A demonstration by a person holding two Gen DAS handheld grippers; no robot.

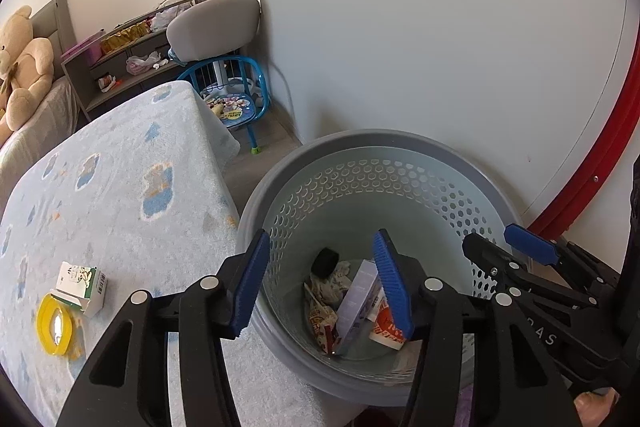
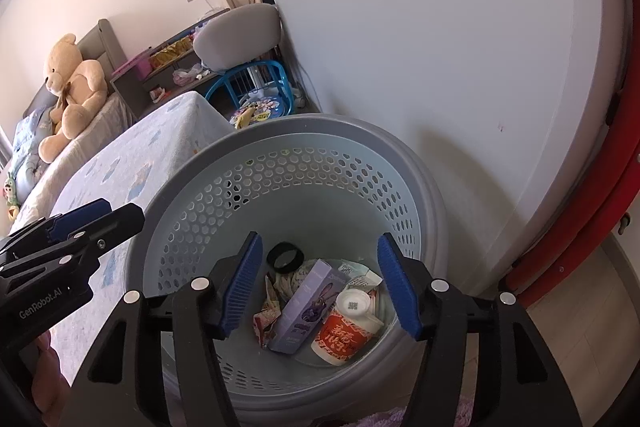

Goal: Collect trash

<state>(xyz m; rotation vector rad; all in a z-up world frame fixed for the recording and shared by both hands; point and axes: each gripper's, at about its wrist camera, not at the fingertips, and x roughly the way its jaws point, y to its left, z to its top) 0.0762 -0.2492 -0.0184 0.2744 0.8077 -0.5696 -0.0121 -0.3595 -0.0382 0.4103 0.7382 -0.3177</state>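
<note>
Left gripper (image 1: 322, 281) and right gripper (image 2: 320, 281) are held parted and empty above the basket (image 2: 280, 131); trash (image 2: 320, 311) is seen inside.

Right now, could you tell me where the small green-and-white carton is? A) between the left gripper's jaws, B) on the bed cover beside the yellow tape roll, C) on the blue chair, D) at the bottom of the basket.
B: the left wrist view shows the green-and-white carton lying on the bed cover next to the yellow tape roll, outside the basket.
</note>
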